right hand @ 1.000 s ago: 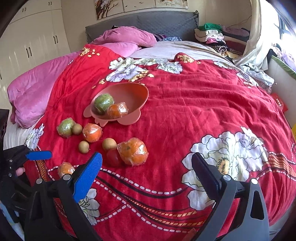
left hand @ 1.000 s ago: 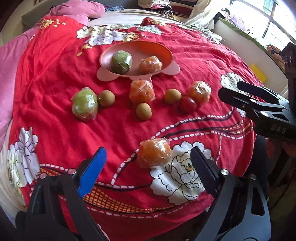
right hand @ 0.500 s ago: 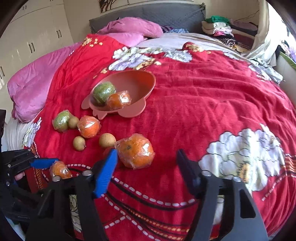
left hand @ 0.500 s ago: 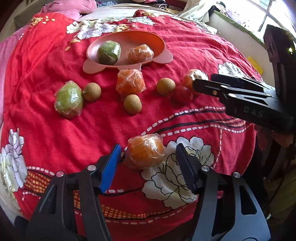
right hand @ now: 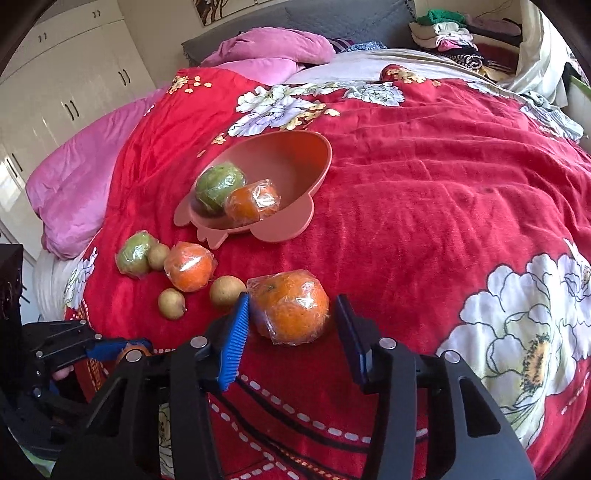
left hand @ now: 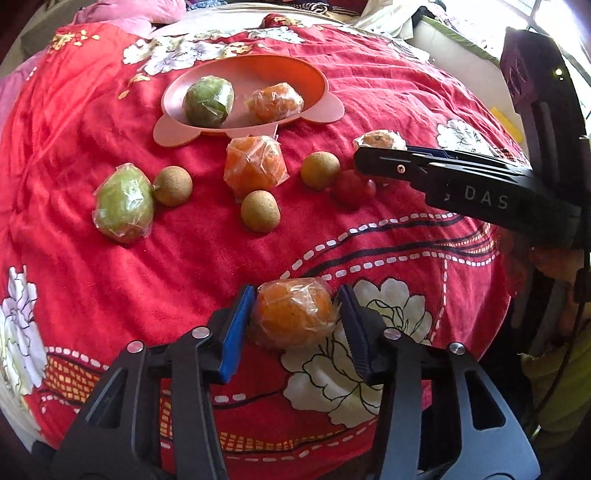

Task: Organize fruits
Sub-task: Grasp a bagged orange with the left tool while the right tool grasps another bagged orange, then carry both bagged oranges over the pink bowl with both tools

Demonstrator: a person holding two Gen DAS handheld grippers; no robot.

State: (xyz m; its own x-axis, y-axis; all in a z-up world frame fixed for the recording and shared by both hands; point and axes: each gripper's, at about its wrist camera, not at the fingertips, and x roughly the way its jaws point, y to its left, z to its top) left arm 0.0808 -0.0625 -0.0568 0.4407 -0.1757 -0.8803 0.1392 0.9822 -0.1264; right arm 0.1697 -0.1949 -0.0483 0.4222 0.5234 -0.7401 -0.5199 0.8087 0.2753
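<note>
A pink bowl [left hand: 314,74] on the red bedspread holds a wrapped green fruit [left hand: 208,99] and a wrapped orange [left hand: 275,102]. My left gripper [left hand: 295,317] has its jaws closed against a wrapped orange [left hand: 293,317] at the bed's near edge. My right gripper [right hand: 291,317] straddles another wrapped orange [right hand: 291,310]; its blue pad touches the fruit's left side, the right pad stands slightly apart. A loose wrapped orange [left hand: 255,166], a wrapped green fruit [left hand: 123,203], brown longans [left hand: 260,210] and a red fruit [left hand: 352,186] lie between.
The bowl also shows in the right wrist view [right hand: 317,147]. Pink pillows [right hand: 266,51] lie at the headboard, folded clothes [right hand: 443,29] at the far right. White wardrobes [right hand: 74,92] stand left of the bed.
Both grippers have moved forward and narrowed. The left jaws have closed onto the near orange; the right jaws have come around the other orange.
</note>
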